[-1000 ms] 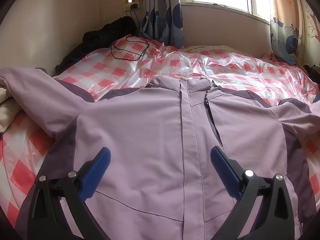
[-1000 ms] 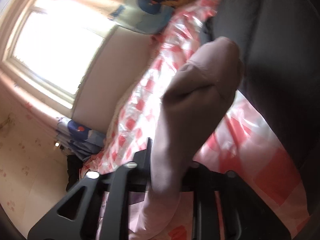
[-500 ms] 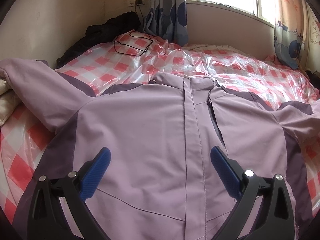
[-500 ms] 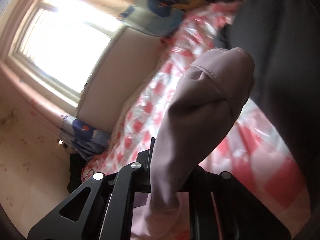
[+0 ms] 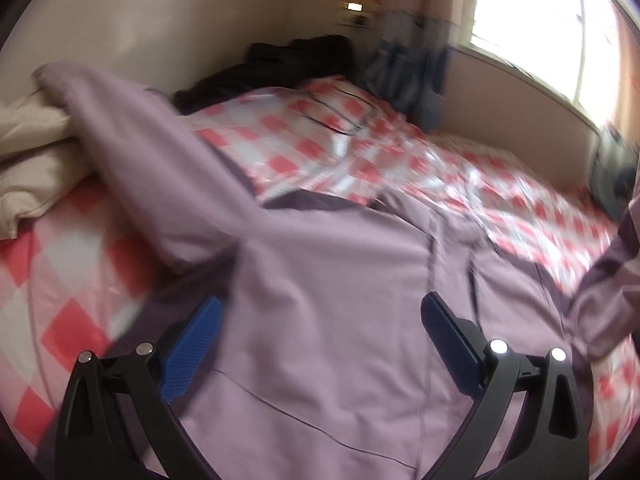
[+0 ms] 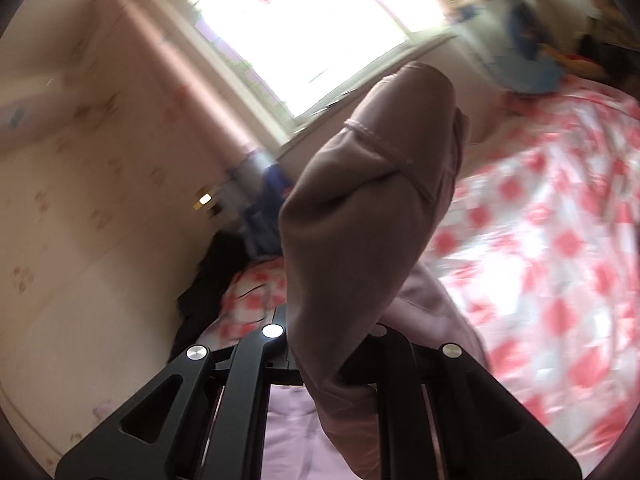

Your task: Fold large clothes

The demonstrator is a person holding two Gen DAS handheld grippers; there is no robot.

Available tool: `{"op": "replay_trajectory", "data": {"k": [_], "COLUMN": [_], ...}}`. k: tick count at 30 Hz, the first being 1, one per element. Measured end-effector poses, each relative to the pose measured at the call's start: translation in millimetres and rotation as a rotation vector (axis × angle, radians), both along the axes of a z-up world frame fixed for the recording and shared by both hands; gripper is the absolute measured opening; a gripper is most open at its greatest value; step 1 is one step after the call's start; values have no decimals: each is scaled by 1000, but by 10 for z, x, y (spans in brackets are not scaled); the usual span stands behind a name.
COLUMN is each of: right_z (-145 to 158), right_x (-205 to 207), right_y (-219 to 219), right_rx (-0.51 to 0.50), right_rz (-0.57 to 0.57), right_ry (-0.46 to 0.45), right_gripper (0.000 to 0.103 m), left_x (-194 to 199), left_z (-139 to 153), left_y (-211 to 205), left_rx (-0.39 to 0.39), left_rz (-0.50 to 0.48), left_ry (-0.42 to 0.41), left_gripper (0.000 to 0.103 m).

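Note:
A large lilac jacket [image 5: 340,288] with dark purple panels lies front up on the bed. Its left sleeve [image 5: 132,148] stretches out to the far left over a cream pillow. My left gripper [image 5: 320,336] is open and empty, with blue pads, hovering over the jacket's lower body. My right gripper [image 6: 332,360] is shut on the jacket's right sleeve [image 6: 372,216] and holds it lifted, cuff end up. That raised sleeve also shows at the right edge of the left wrist view [image 5: 604,292].
The bed has a red and white checked plastic cover [image 5: 400,152]. A cream pillow [image 5: 32,160] lies at the left. Dark clothes [image 5: 280,64] are piled by the wall. A black cable [image 5: 340,120] lies on the cover. A window [image 6: 304,28] and curtains stand beyond.
My right gripper has swung the held sleeve up and toward the jacket's body. My left gripper has turned left, so the left sleeve and pillow fill more of its view.

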State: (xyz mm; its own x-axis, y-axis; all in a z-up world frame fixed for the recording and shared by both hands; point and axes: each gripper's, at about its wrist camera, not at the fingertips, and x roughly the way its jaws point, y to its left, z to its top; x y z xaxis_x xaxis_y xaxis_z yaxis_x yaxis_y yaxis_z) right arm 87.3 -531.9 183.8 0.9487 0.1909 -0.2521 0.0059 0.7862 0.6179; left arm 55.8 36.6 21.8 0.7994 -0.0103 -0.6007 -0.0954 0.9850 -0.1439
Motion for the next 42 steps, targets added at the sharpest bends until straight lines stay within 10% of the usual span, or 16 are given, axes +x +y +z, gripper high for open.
{"op": "replay_trajectory", "data": {"k": [11,21,26,31,37,40,42], "right_z": [-314,-1605,-2315,-2592,-2153,-2298,-2123], "right_x": [810,996,1078,935,749,887,767], "right_y": [2273,3919,4358,4666,4621,4542,4232], "right_rx": [-113,-366,-462,-506,-347,-301,-302], "right_rz": [282,441,499,605,701,731,660], "right_ry": [77,278,440,514,340,498,427], "right_gripper": [11,11,24,84,87,82,81], "left_x": [38,43,26,62,30,21,-4], "left_z": [331,355,336,290,275,302,350], "left_y": [889,1360,1400,1417,1458,1394,1282], "left_rx": [43,-109,-129,-158,-182,-171,-152], "left_rz": [216,261,264,260,273,251,199], "left_ry": [-51,-32,-28,-7,-8,-25,-52], "left_gripper": [96,96,96,96,96,96,96]}}
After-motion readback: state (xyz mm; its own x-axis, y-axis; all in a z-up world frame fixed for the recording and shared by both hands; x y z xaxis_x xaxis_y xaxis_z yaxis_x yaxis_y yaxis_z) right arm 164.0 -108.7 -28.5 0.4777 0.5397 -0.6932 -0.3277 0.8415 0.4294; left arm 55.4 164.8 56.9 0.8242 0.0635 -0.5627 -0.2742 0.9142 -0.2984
